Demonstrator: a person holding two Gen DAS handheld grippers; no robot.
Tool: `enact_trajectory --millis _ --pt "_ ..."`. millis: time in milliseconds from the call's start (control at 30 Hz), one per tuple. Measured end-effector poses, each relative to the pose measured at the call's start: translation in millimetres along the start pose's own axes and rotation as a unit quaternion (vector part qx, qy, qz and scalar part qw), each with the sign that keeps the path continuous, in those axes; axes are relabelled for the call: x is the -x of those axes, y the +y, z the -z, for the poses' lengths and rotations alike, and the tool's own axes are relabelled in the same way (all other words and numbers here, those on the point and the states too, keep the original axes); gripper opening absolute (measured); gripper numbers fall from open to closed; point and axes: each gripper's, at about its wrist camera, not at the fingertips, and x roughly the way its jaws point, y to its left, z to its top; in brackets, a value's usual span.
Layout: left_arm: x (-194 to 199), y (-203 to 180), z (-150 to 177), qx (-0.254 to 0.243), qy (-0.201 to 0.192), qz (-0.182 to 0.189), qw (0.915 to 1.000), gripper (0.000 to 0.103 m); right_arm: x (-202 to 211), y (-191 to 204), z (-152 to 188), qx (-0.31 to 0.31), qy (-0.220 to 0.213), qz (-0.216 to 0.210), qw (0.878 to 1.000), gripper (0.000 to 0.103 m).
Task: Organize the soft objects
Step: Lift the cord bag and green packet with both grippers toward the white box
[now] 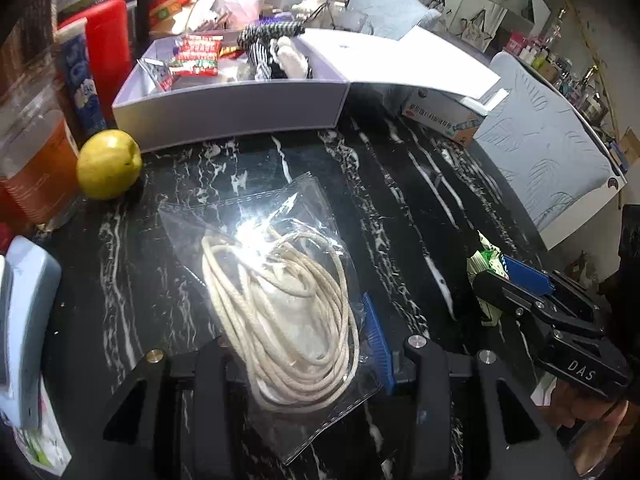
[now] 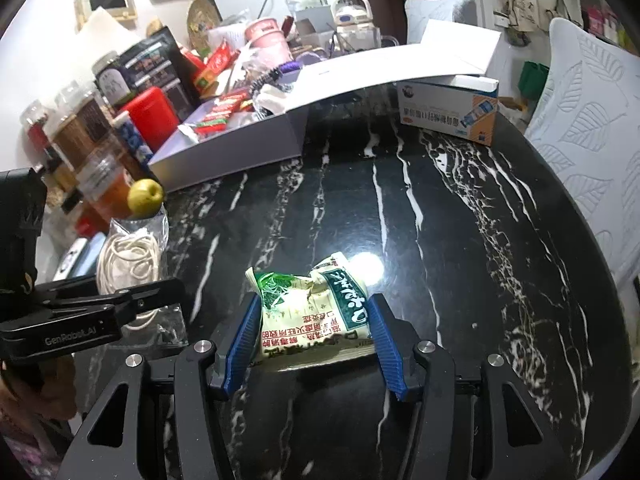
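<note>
A clear plastic bag holding a coil of cream rope (image 1: pixel 280 308) hangs above the black marble table (image 1: pixel 400 200). My left gripper (image 1: pixel 292 320) is shut on it; one blue pad (image 1: pixel 376 340) shows at the bag's right edge, the other is hidden behind the bag. A crumpled green and cream packet (image 2: pixel 312 304) sits between the blue pads of my right gripper (image 2: pixel 313 305), which is shut on it. The open grey box (image 1: pixel 228 112) with snack packets and soft toys stands at the back. Each gripper also shows in the other's view: the right gripper (image 1: pixel 500 276) and the left gripper (image 2: pixel 132 300).
A yellow-green apple (image 1: pixel 109 164) lies left of the box, beside jars and a red container (image 1: pixel 108 48). The box's white lid (image 2: pixel 400 64) rests on a blue and white carton (image 2: pixel 448 108). A pale leaf-patterned cushion (image 2: pixel 592 128) lies beyond the table's right edge.
</note>
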Motion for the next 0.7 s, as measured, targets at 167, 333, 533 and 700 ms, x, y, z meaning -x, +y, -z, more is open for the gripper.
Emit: enact_trajectory --millis 167,333,533,700 --pt "22 -6 3 -0.007 -0.028 0.004 0.9996 0.042 24 8 3 0.004 -0.03 -0.012 0.999 0.054" --pt "46 -10 4 -0.015 -0.057 0.013 0.9982 0.042 49 17 1 0.013 -0.062 -0.026 0.998 0.054" --pt "78 -17 -2 -0.025 -0.101 0.018 0.9944 0.042 75 31 -9 0.032 -0.1 -0.044 0.993 0.054" --pt "103 -19 -15 -0.034 -0.141 0.01 0.9893 0.042 93 37 -22 0.047 -0.126 -0.063 0.989 0.054"
